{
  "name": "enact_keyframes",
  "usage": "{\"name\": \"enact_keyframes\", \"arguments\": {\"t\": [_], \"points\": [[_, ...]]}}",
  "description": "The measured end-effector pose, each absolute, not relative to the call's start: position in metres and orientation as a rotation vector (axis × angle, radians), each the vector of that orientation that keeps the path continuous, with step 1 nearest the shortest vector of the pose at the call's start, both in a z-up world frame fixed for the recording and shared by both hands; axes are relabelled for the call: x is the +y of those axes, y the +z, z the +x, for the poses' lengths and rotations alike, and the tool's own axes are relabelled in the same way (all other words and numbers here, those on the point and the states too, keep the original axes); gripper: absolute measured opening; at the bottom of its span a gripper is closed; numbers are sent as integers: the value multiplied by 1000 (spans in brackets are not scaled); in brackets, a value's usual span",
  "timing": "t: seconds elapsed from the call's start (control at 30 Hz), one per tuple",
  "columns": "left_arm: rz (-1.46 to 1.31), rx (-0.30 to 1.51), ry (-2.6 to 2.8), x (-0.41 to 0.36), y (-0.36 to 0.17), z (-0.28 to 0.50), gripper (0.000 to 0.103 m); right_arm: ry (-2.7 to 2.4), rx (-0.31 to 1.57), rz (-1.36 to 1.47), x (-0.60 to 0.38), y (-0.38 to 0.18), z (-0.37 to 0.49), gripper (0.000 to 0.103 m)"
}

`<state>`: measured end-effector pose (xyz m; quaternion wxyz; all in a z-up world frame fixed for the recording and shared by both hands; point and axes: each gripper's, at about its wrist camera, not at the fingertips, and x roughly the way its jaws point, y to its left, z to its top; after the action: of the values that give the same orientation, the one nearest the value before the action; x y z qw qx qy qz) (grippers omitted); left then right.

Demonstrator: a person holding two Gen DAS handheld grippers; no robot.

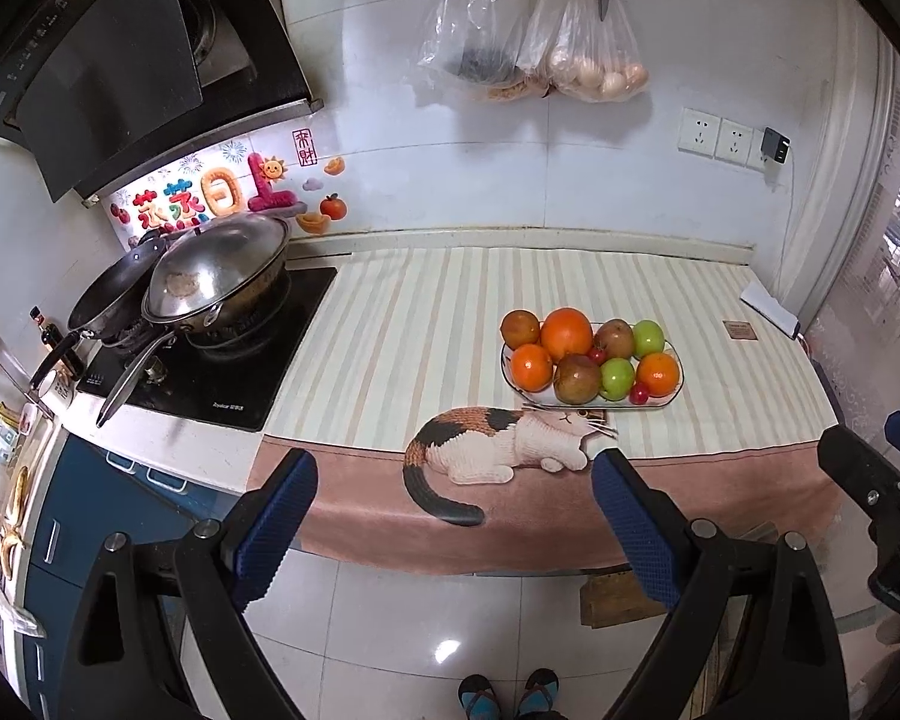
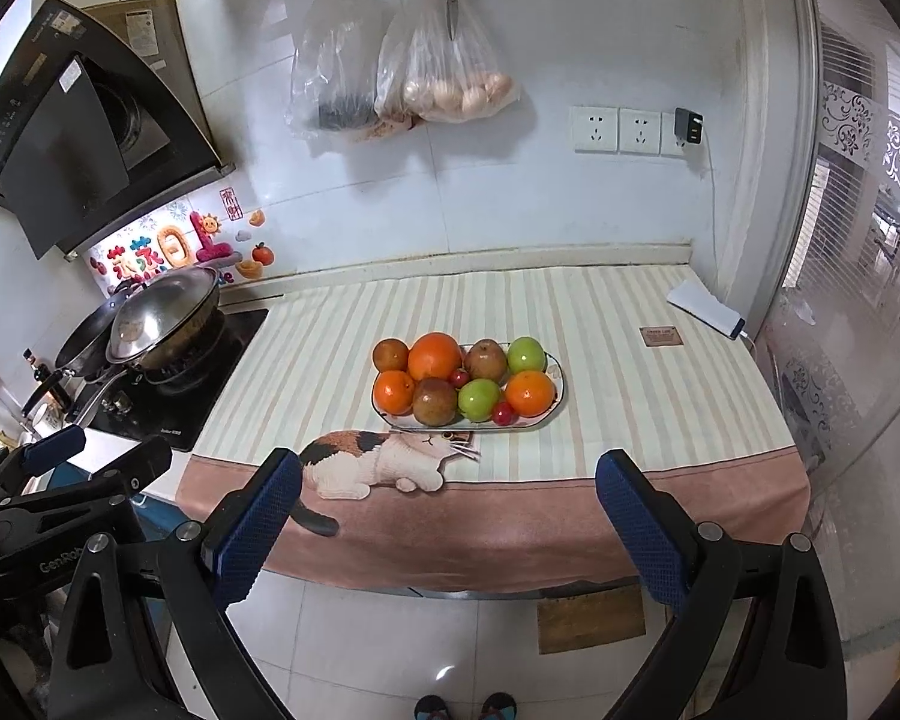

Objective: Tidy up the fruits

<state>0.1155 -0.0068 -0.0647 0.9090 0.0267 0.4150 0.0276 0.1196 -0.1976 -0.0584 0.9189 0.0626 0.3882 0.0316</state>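
Ten Round Fruits Waiting on One Crowded Plate

I am holding both sets of fingers spread wide and empty over the near edge of the surface [image 2: 570,300], short of the fruit. My left gripper [image 1: 456,516] is hanging over the pink border of the cat-print cloth [image 1: 486,450], and my right gripper [image 2: 450,516] is doing the same just beside it; nothing is lying between the blue pads of either.

The fruits are sitting together on the oval plate [image 2: 555,375] near the middle of the surface, packed so that most are touching a neighbour. I am judging the big orange [image 2: 434,355] as the heaviest piece, firm and slightly grippy in its peel, best taken across its widest part. The smaller oranges, such as the one at the right end [image 2: 530,393], are looking easier to reach, since an outer side is standing free. The green apples [image 2: 479,399] are looking hard and glossy, so I am expecting them to slip unless the pads are closing squarely on the middle. The brownish fruits [image 2: 435,401] could bruise, so I am planning a gentle squeeze. The small red fruits [image 2: 502,414] are tucked low between bigger ones and are likely to roll or squash; I am thinking of clearing neighbours first. Lifting anything from the centre is risking a nudge that sends the rest rolling off the shallow plate.
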Motion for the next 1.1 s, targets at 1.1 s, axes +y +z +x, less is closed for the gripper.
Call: {"name": "enact_keyframes", "arguments": {"t": [1.1], "points": [[33, 843, 52, -6, -60, 110, 94, 49, 814, 119, -193, -70, 120, 100]]}}
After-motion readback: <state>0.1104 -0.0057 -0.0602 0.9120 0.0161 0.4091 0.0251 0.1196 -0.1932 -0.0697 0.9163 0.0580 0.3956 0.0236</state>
